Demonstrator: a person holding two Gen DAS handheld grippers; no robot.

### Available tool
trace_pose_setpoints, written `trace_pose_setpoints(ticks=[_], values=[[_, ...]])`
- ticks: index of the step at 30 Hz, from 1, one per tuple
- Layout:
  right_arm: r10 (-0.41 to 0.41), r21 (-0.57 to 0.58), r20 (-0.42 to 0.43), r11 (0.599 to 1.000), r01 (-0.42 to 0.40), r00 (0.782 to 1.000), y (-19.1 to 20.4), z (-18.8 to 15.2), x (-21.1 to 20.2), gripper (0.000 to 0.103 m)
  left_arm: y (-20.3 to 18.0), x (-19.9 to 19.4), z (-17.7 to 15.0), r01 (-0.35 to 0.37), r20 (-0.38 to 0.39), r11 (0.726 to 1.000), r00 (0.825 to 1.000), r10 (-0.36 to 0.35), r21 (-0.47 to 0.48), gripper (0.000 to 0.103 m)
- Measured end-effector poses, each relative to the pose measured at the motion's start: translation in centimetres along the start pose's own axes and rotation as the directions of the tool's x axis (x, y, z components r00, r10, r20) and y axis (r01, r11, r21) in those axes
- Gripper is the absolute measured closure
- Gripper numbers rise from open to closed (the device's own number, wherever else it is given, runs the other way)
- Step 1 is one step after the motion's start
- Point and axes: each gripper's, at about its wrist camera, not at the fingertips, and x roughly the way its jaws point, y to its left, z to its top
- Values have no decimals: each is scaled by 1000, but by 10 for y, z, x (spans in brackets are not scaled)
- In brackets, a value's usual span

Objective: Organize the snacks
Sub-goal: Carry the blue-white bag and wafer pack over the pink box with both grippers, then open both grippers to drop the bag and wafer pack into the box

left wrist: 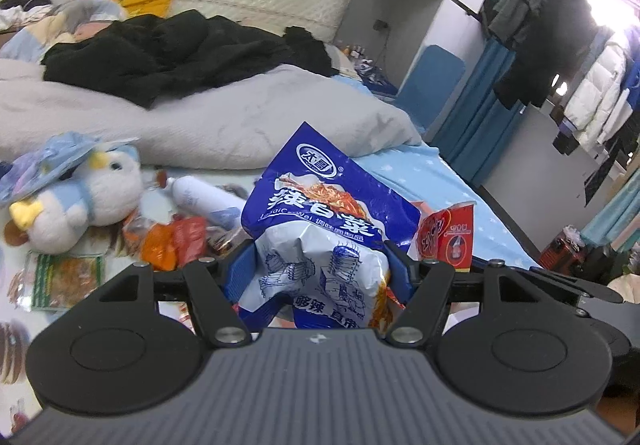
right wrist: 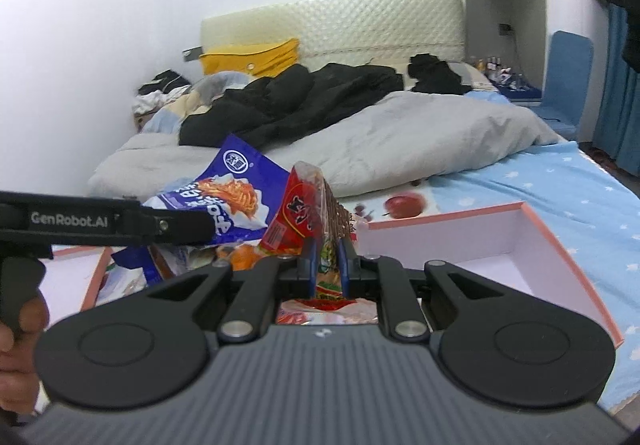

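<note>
My left gripper [left wrist: 320,269] is shut on a puffy blue and white snack bag [left wrist: 320,213], held above the bed with its top sticking up. In the right wrist view that bag [right wrist: 236,189] hangs left of centre. My right gripper [right wrist: 326,265] is shut on a red snack packet [right wrist: 300,205], pinched thin between the blue pads, with other wrappers bunched against it. The same red packet [left wrist: 448,233] shows right of the blue bag. An open white box with a pink rim [right wrist: 568,257] lies on the bed to the right.
A plush penguin [left wrist: 76,201], a white bottle [left wrist: 200,197] and several loose snack packets [left wrist: 168,241] lie on the bed at left. A grey duvet [right wrist: 400,137] and a black coat [right wrist: 288,101] cover the far half. A second pink-rimmed tray [right wrist: 94,281] sits at lower left.
</note>
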Motion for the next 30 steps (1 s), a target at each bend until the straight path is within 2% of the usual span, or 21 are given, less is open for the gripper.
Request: trace_pose_setpoints(ticks=[5, 13, 23, 30], values=[[-24, 40, -18, 999, 25, 1000, -27, -2, 10, 88, -21, 30, 3, 27, -35, 999, 999, -26, 26, 31], [-72, 91, -89, 993, 80, 993, -66, -18, 43, 88, -41, 99, 0, 49, -141, 997, 989, -40, 59, 31], [-101, 142, -198, 981, 130, 975, -108, -47, 88, 87, -49, 187, -10, 64, -275, 994, 961, -39, 84, 31], [-104, 171, -259, 974, 152, 960, -126, -60, 107, 81, -49, 222, -25, 75, -343, 993, 938, -41, 87, 31]])
